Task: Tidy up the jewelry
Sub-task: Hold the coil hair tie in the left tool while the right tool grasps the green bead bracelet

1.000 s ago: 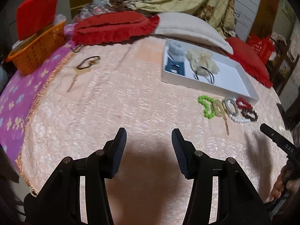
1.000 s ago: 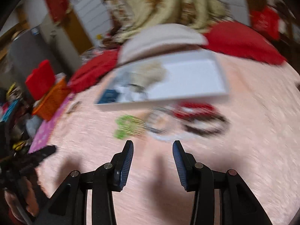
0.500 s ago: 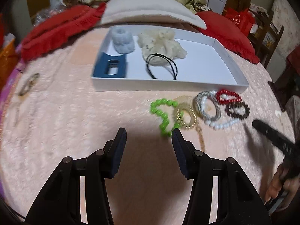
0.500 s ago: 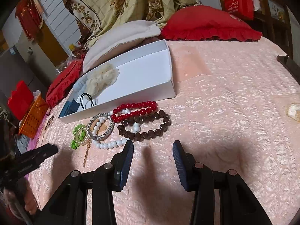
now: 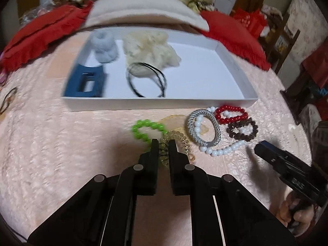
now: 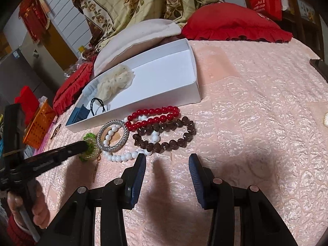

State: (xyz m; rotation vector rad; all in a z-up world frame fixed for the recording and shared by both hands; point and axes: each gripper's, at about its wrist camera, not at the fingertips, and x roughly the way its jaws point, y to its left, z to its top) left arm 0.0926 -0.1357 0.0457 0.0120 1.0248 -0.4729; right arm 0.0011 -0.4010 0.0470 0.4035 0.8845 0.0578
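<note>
My left gripper (image 5: pixel 163 143) is shut on a clear yellowish spiral hair tie (image 5: pixel 178 143) lying beside a green bead bracelet (image 5: pixel 146 130) on the pink bedspread. To the right lie a silver mesh bangle (image 5: pixel 205 129), a white bead strand (image 5: pixel 217 150), a red bead bracelet (image 5: pixel 230 114) and a brown bead bracelet (image 5: pixel 243 131). Behind them a white tray (image 5: pixel 160 103) holds scrunchies, a blue clip and black hair ties. My right gripper (image 6: pixel 167 164) is open and empty, just in front of the brown bracelet (image 6: pixel 164 134) and white strand (image 6: pixel 123 155).
Red pillows (image 5: pixel 231 39) and a cream pillow (image 5: pixel 143 10) lie behind the tray. An orange basket (image 6: pixel 39 125) stands at the bed's left side. Another bracelet (image 5: pixel 7 100) lies at the far left. The bedspread (image 6: pixel 256 123) stretches right of the tray.
My left gripper moved forward to the jewelry and closed on the spiral hair tie. My right gripper moved slightly closer to the beads and stayed open.
</note>
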